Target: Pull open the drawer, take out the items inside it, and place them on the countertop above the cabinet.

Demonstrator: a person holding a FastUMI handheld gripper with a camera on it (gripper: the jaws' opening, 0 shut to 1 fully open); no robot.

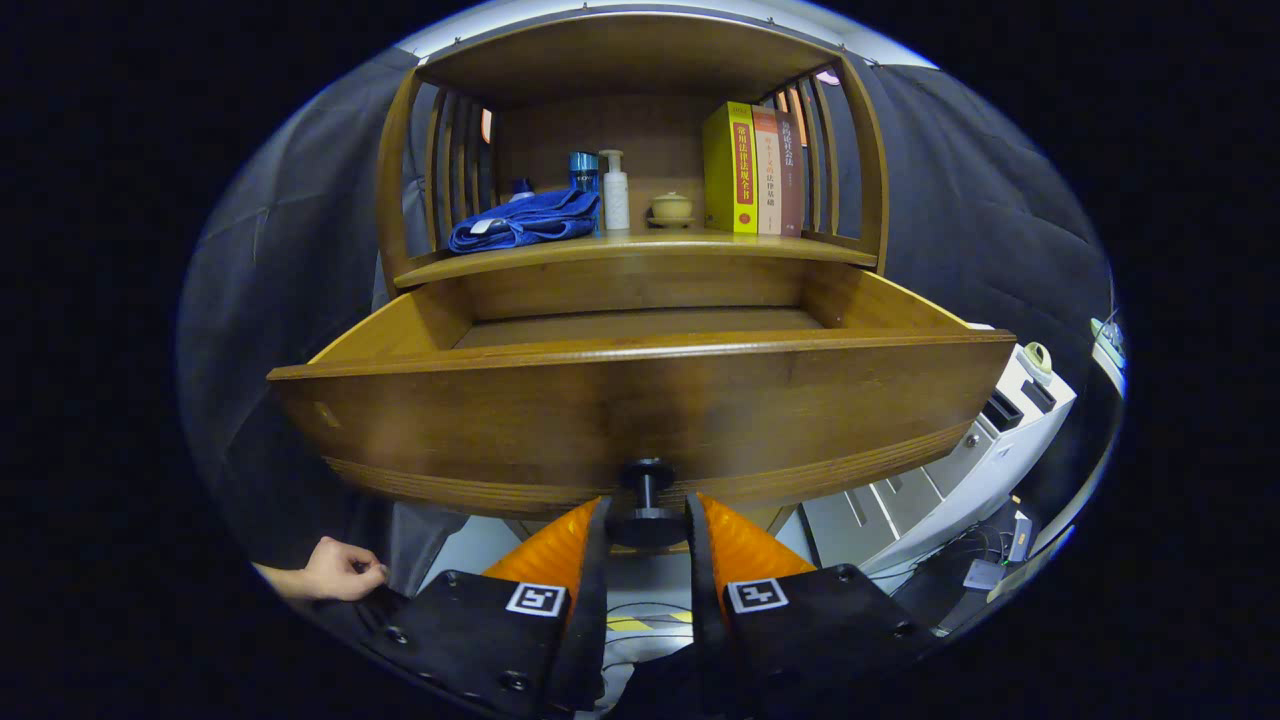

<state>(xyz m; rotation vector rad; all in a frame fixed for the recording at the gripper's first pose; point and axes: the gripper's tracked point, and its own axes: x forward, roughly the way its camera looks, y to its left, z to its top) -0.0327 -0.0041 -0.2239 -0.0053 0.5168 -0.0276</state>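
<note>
Between the orange fingers (560, 545) of the gripper (646, 520) sits the knob (646, 500) of the drawer (640, 410); both fingers press on the knob's black disc, one on each side, so the jaws stand narrow and clamped on it. Drawer pulled well out of the cabinet (630, 130), its dark wooden front just ahead of the fingers and its side walls running back to the cabinet body. Only the far strip of the drawer floor shows over the front rim; whether anything lies inside cannot be told. Countertop (640, 247) above the drawer, under the cabinet's upper shelf: a folded blue cloth (525, 220) toward its left edge, a blue bottle (583, 170) and a white pump bottle (615, 190) just beside the cloth, a small lidded cup (671, 208) near the middle, and three upright books (755, 170) toward the right edge against the slatted side. Beyond the drawer's right end, a white unit (960, 470) with cables near it on the floor. Beside the left finger, low down, a hand (340, 570).
</note>
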